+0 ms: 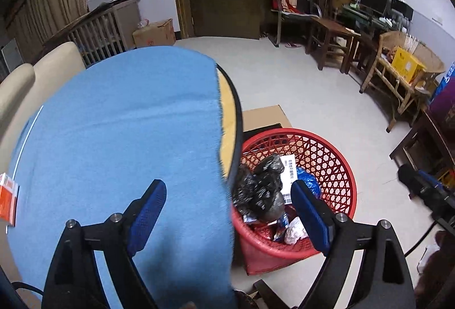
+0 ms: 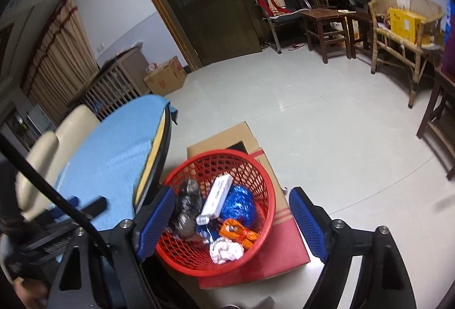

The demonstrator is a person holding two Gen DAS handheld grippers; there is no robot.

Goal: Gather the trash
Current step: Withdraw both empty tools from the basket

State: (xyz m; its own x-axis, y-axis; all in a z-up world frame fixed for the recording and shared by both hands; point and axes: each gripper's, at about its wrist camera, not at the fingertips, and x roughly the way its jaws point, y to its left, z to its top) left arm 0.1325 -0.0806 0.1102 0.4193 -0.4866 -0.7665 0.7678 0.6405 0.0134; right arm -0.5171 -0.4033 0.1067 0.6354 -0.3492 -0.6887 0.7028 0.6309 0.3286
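Red plastic lattice forms the round basket, which sits on a cardboard box on the pale floor, tucked against the edge of the counter. Soft blue cloth covers most of that round counter, leaving a yellow crescent with a dark rim bare.

Trash fills the basket: a crinkled black bag, a long white carton, a shiny blue wrapper, an orange packet and a ball of whitish crumpled paper.

Both tools are released. The left tool straddles the cloth's edge and the basket, its blue mesh-textured pads wide apart with nothing pinched. The right tool hangs above the basket, equally spread and empty.

From the right wrist the whole basket and its contents read clearly, and the left tool's black frame intrudes at lower left. From the left wrist the counter hides the basket's near side, and the orange packet is not visible; this view alone shows an orange and white box on the cloth, cut off by the frame edge. Printing on the carton is too small to read.
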